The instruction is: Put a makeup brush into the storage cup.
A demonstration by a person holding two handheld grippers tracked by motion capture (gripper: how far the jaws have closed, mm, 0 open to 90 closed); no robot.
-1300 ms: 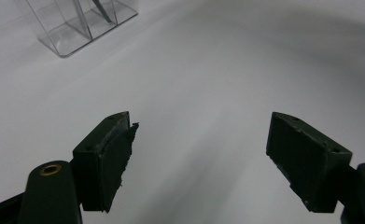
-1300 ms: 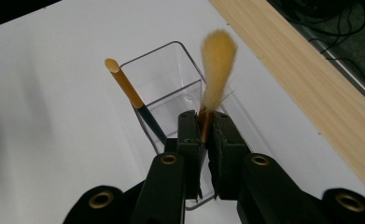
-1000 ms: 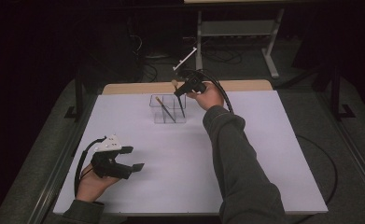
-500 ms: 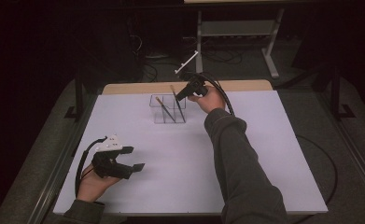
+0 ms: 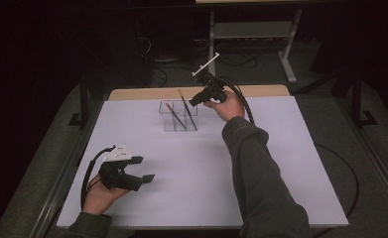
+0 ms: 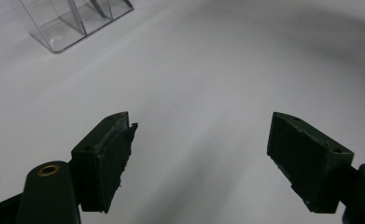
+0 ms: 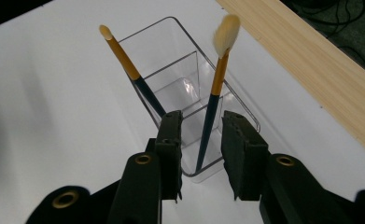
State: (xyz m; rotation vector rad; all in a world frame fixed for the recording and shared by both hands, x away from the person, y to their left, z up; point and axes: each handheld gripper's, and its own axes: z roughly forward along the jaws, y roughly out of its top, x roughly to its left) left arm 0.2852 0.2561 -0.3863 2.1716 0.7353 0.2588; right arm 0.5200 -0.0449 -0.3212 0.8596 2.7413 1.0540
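Brushes are the job: near left, the left gripper (image 5: 141, 177) rests idle on the white tabletop (image 5: 291, 163), fingers wide apart and empty. Farther off, the right gripper (image 7: 201, 140) has just been opening around the fluffy-tipped brush (image 7: 215, 93), which stands in the clear organizer (image 7: 171, 60) beside a second brush (image 7: 124, 60); both look placed, only withdrawal remaining.

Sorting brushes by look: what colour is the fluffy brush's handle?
Orange upper half, dark blue below; the fluffy brush shows best in the right gripper view.

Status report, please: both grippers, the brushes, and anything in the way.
Right gripper just opening, jaws clear of fluffy brush. Both brushes stand in clear holder. Left gripper open, idle. Nothing blocking.
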